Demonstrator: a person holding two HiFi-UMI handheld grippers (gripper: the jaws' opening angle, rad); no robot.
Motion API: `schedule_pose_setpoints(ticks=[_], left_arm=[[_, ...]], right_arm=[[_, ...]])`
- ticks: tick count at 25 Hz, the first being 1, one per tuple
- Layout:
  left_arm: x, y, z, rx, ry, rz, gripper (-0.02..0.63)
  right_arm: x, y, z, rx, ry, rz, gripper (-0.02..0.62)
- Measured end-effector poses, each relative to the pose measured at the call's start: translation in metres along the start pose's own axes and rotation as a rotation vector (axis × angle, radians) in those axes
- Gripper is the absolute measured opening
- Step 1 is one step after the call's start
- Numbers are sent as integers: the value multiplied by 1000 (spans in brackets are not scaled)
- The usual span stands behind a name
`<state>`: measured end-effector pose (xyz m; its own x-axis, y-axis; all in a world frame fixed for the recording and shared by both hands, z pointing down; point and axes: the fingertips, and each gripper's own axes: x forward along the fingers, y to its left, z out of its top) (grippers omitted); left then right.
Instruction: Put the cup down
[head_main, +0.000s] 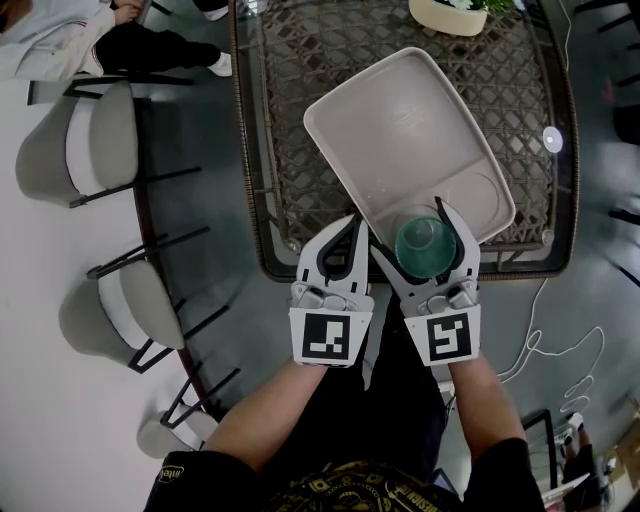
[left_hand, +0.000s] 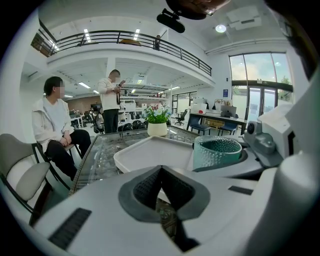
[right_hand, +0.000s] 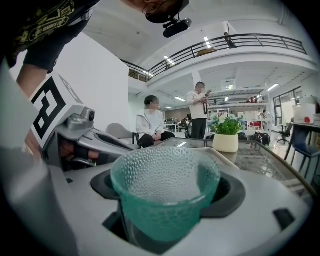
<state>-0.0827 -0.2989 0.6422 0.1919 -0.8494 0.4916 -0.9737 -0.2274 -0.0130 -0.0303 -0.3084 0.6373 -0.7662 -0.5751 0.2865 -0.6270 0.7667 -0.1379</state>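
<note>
Between the jaws of the right gripper (head_main: 424, 240), which are closed onto its sides, stands the cup (right_hand: 165, 190). It is upright with its mouth up, its long axis vertical and crosswise to the jaws. Directly below the jaws lies the near corner of the tray (head_main: 400, 120); whether the cup's base touches it cannot be told. Beyond the jaw tips the tray's bare floor runs on across the table (head_main: 290, 150). Just beside, on the cup's left, the left gripper (head_main: 352, 222) has its jaws together on nothing, tips at the tray's edge. Judgement: the coming move is a short straight descent, then release — only the right gripper is placed to do it.
</note>
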Motion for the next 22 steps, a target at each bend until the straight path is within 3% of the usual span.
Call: schedule_pose_setpoints(ticks=[22], left_arm=[[-4, 6, 19, -7, -38, 1, 0]], right_arm=[[-7, 1, 6, -22, 21, 8, 426]])
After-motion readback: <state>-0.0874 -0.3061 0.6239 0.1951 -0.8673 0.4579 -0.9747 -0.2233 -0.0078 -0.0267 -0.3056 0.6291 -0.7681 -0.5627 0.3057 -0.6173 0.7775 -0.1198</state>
